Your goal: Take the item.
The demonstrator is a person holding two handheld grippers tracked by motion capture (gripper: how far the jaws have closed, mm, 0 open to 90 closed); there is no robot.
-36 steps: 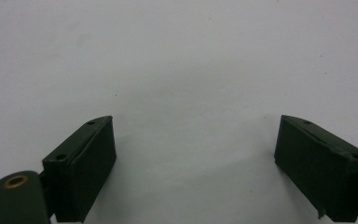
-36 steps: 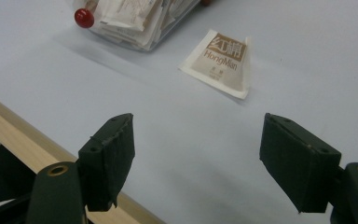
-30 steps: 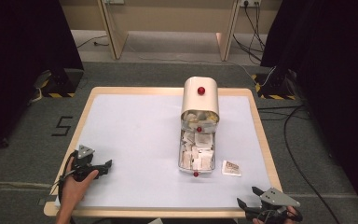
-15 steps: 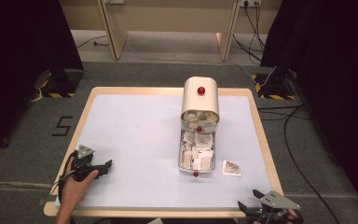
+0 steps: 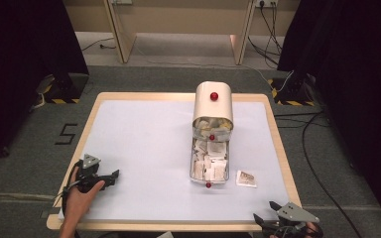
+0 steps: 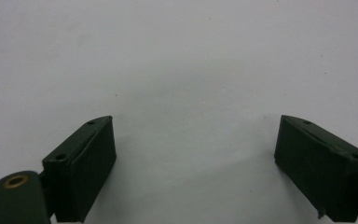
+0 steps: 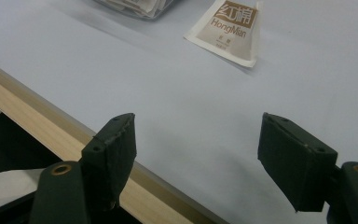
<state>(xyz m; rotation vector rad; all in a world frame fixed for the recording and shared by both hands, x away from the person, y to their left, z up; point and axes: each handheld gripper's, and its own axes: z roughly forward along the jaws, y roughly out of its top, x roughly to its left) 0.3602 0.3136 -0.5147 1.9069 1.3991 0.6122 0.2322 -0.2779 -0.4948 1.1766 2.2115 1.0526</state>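
Jaws wide; packet logo-end away.

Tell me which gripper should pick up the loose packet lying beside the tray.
Right. The right gripper waits open at the table's near edge just below the packet, facing it. The left gripper, also open, sits across the table from it.

Materials on the table

Matt pale mat; wooden table edge; paper packet; glossy cream lid; matt black pads.
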